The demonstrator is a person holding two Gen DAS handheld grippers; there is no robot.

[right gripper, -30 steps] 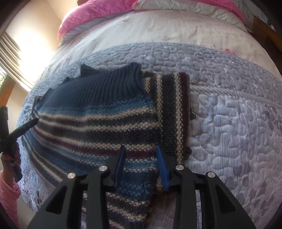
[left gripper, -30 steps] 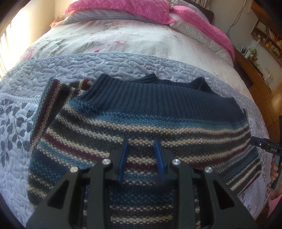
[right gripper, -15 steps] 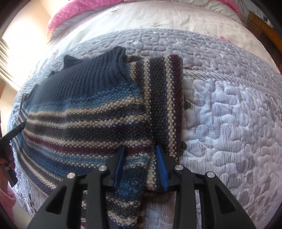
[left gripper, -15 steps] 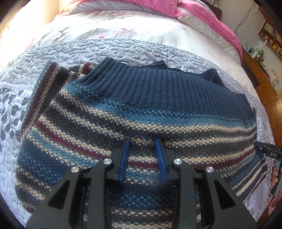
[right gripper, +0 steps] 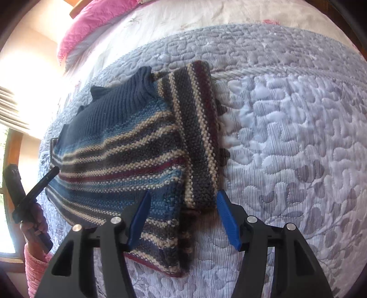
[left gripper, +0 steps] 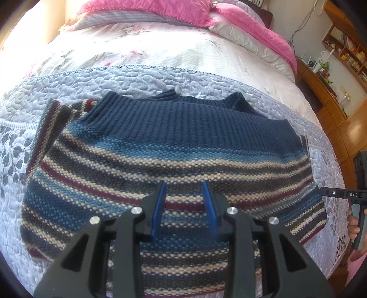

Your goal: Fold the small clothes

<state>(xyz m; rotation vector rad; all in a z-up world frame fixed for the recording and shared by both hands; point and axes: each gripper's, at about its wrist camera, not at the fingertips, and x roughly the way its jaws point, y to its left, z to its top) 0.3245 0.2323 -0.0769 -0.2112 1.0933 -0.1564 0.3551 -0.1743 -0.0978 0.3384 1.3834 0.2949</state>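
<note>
A striped knit sweater [left gripper: 172, 149] with a navy ribbed band lies folded on the grey quilted bedspread [left gripper: 137, 75]. My left gripper [left gripper: 183, 192] sits at its near edge, its blue fingers narrowly apart with knit fabric bunched between them. In the right wrist view the sweater [right gripper: 119, 149] lies left of centre, with a folded sleeve [right gripper: 199, 137] along its right side. My right gripper [right gripper: 181, 206] stands wide open over the near corner of that sleeve, holding nothing. The left gripper [right gripper: 55, 170] touches the sweater's far left edge. The right gripper [left gripper: 321, 191] shows at the sweater's right edge.
Pink pillows [left gripper: 149, 9] and a floral duvet [left gripper: 160, 45] lie farther up the bed. Wooden shelves [left gripper: 339, 45] stand to the right of it. A bright window [right gripper: 9, 114] is on the left. A hand in a pink sleeve [right gripper: 34, 229] holds the left gripper.
The right gripper's fingers have spread wide and let go of the sweater's corner. The left gripper keeps the same narrow gap on the fabric. The sweater has settled flatter on the bedspread.
</note>
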